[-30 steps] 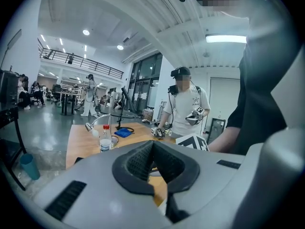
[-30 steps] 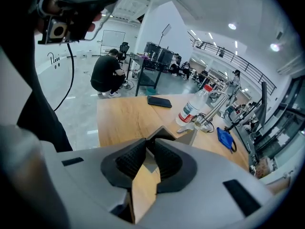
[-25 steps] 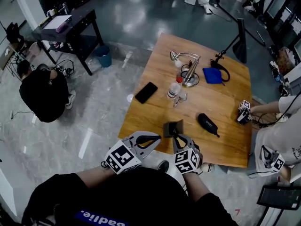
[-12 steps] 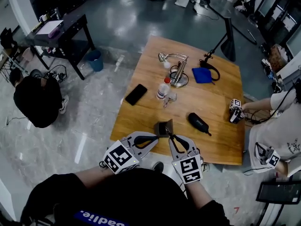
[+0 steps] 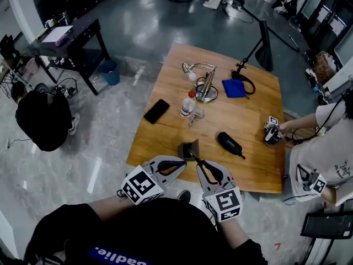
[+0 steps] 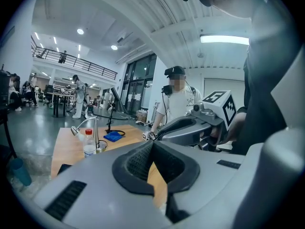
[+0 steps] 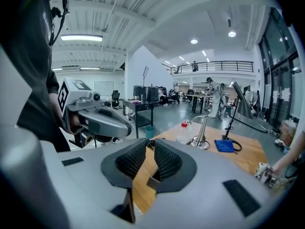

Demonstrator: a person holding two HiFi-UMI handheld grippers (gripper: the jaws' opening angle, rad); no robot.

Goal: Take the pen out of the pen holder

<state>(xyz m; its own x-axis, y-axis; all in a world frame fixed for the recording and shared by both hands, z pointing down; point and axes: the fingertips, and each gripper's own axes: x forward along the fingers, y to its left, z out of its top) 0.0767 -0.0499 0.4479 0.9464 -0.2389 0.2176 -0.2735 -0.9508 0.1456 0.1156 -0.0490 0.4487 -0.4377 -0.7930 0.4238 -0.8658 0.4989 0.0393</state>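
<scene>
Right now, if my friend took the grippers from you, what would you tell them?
The left gripper is shut, its tip beside the pen holder; I cannot tell whether it pinches it.
The right gripper looks shut on the pen, a thin dark stick.
The pen holder stands near the table's near edge.
Done: pen gripped, mostly out, its far end at the holder's mouth.
Left: lift it clear, then probably lay it on the table.

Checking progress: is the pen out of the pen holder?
Cannot tell: right tongs pinch something dark, likely the pen, at the pen holder's mouth.
</scene>
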